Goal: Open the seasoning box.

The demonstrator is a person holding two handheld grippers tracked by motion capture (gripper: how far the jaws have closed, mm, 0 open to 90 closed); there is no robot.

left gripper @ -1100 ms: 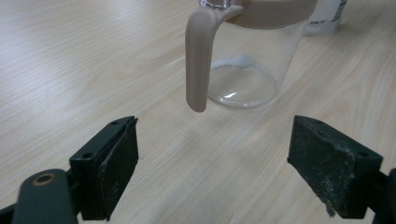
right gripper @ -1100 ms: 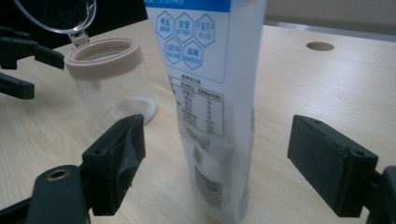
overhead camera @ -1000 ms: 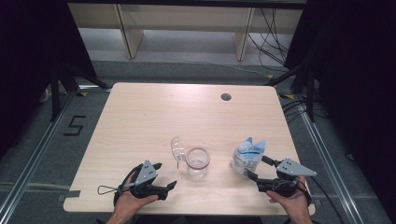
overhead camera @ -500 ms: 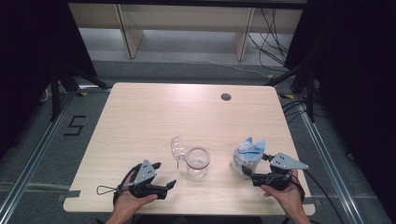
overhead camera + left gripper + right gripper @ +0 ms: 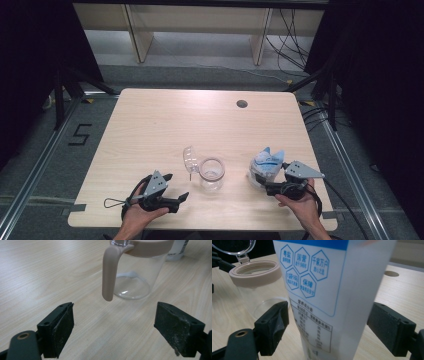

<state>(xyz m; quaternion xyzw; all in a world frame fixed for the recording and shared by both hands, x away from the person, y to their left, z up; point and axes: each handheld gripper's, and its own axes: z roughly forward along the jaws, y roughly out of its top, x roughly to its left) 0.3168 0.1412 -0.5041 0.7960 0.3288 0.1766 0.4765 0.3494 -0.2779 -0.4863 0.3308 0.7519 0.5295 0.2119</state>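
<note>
A clear jar (image 5: 211, 174) with a beige rim and handle stands near the table's front middle, its clear lid (image 5: 190, 157) flipped open to the left. My left gripper (image 5: 176, 186) is open just left of the jar. In the left gripper view its jaws (image 5: 113, 332) are wide apart and the jar's handle (image 5: 109, 272) hangs ahead. A white and blue printed bag (image 5: 266, 165) stands upright right of the jar. My right gripper (image 5: 259, 184) is open with its jaws either side of the bag (image 5: 329, 290), small gaps showing on both sides.
The light wooden table (image 5: 150, 125) has a round cable hole (image 5: 242, 104) at the back right. Behind the table are shelf legs and cables on the floor. In the right gripper view the jar (image 5: 254, 287) stands close left of the bag.
My right gripper has moved in towards the bag, which now stands between its jaws. The left gripper, jar and bag have stayed put.
</note>
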